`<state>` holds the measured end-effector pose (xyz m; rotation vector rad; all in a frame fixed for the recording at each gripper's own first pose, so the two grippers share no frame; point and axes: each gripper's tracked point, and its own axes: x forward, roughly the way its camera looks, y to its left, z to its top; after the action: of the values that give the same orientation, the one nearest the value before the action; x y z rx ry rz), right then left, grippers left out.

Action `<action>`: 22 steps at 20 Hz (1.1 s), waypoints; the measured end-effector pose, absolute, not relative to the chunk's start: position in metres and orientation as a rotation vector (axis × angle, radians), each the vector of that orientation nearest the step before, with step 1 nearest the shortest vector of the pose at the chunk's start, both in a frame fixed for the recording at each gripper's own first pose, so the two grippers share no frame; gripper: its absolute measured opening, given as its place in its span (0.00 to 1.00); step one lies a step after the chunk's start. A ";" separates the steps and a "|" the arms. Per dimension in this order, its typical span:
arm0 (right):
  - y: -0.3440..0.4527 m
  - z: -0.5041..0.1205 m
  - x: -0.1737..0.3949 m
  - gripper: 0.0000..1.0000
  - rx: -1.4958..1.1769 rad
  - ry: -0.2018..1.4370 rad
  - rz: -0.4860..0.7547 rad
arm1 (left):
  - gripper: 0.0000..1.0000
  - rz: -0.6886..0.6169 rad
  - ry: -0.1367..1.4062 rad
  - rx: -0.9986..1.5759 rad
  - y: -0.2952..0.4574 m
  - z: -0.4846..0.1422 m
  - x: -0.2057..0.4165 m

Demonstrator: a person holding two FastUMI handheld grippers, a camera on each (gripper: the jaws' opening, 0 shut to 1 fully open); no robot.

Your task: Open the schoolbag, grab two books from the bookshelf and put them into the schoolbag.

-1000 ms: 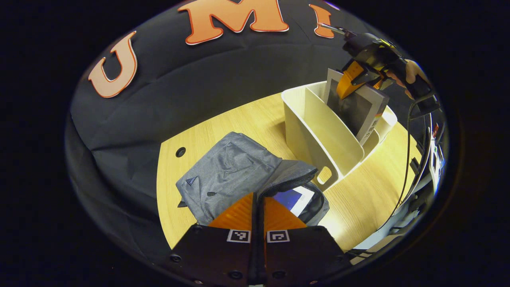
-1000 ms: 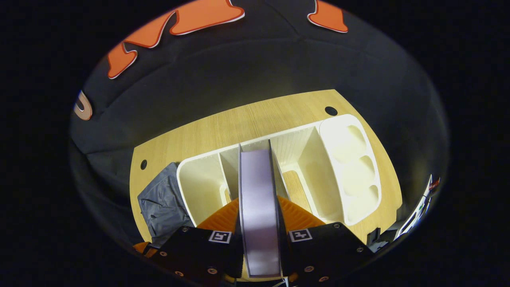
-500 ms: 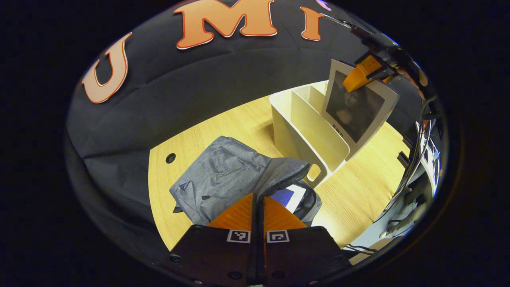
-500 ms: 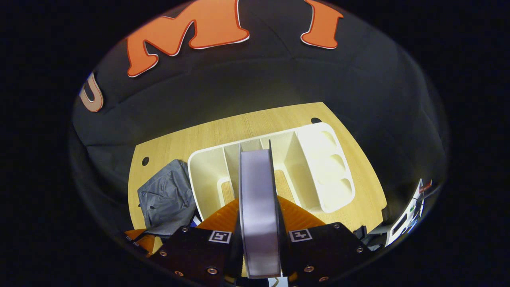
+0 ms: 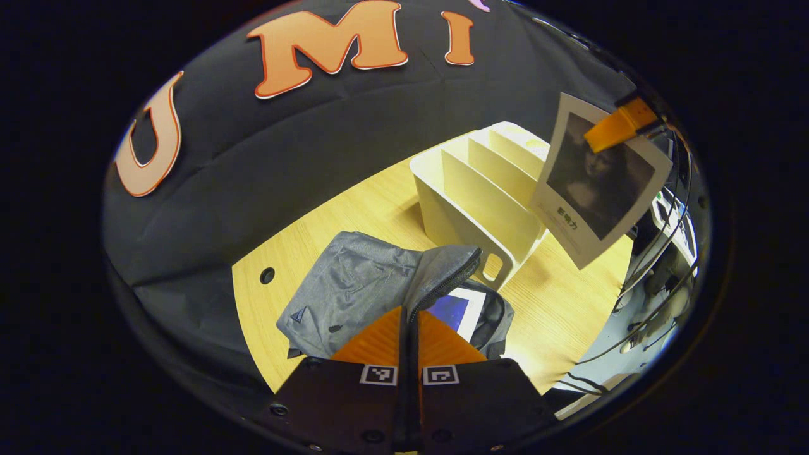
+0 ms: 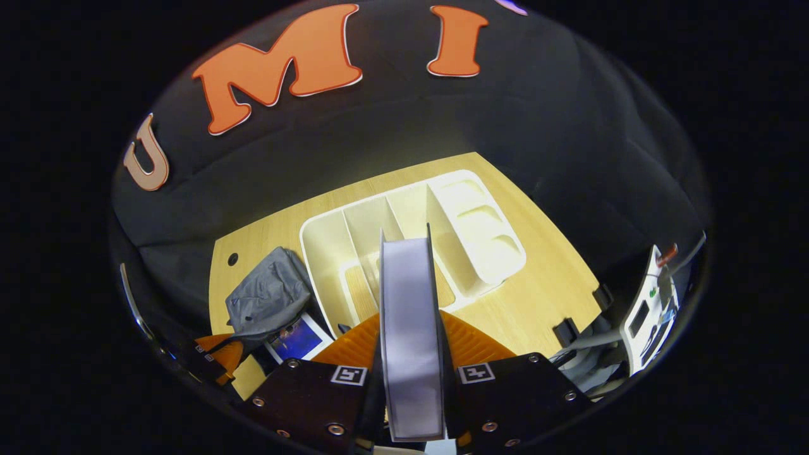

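Right gripper (image 6: pixel 411 354) clamps a book (image 6: pixel 411 328) above the empty bookshelf (image 5: pixel 480 189); left gripper (image 5: pixel 411 328) pinches the schoolbag (image 5: pixel 360 291) flap, blue book (image 5: pixel 458 309) inside. Wooden table (image 5: pixel 562 309), cables beyond.

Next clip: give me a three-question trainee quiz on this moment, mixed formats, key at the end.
1. True or false: the book in the right gripper hangs clear of the bookshelf.
2. Multiple choice: the left gripper is shut on A) the bookshelf, B) the schoolbag's flap, C) a book.
3. Fill in: through the schoolbag opening, one ____ already shows inside.

Key: 1 true; 2 B; 3 book.
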<state>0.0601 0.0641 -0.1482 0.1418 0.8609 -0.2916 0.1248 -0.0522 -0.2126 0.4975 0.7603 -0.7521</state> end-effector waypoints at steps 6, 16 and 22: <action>0.090 -0.182 -0.005 0.38 0.402 0.867 -0.282 | 0.01 -0.806 0.701 0.571 -0.043 -0.199 0.133; 0.137 -0.203 -0.036 0.37 0.837 0.802 -0.148 | 0.01 -0.847 0.650 0.648 -0.042 -0.183 0.136; 0.176 -0.220 -0.003 0.37 1.092 0.732 -0.042 | 0.01 -0.831 0.628 0.676 -0.039 -0.176 0.142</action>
<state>-0.0033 0.1761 -0.2205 1.0918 0.7323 -0.0417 0.1425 -0.0391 -0.1763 0.6756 0.6280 -0.8308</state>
